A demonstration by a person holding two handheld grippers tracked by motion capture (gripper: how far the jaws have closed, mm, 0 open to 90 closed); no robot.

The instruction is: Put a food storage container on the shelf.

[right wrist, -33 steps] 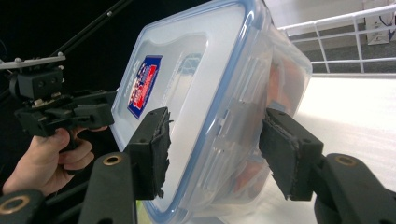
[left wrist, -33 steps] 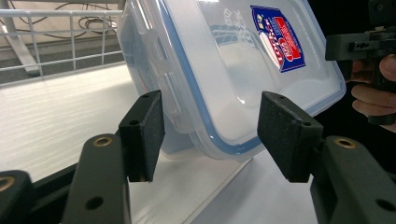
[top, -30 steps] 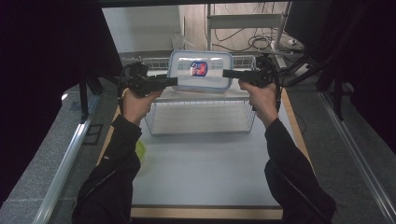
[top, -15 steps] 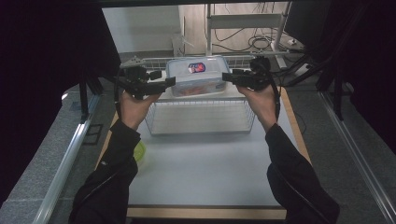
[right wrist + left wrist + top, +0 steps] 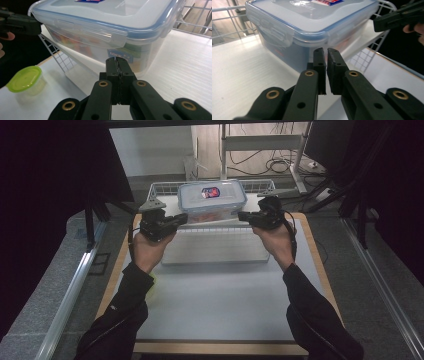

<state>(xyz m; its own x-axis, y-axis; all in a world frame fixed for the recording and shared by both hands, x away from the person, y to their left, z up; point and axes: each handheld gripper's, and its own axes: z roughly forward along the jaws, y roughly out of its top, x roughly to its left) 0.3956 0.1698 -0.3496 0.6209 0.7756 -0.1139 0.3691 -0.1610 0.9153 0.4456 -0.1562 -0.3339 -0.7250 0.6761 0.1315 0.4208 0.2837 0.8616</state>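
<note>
- Now my left gripper (image 5: 326,53) had just closed, empty, beside the lidded container (image 5: 212,200).
- My right gripper (image 5: 117,61) likewise, empty.
- Container sat on the wire rack's (image 5: 160,187) far edge.

We count one clear plastic storage box with a blue-rimmed snap lid (image 5: 212,200), one white wire basket (image 5: 160,190), one small tub with a lime-green lid (image 5: 26,80), one white table mat (image 5: 220,295) and two black two-jaw grippers, left (image 5: 181,219) and right (image 5: 244,216).

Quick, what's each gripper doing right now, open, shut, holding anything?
Left gripper: just closed, shut, nothing between its jaws.
Right gripper: just closed, shut, holding nothing.
</note>
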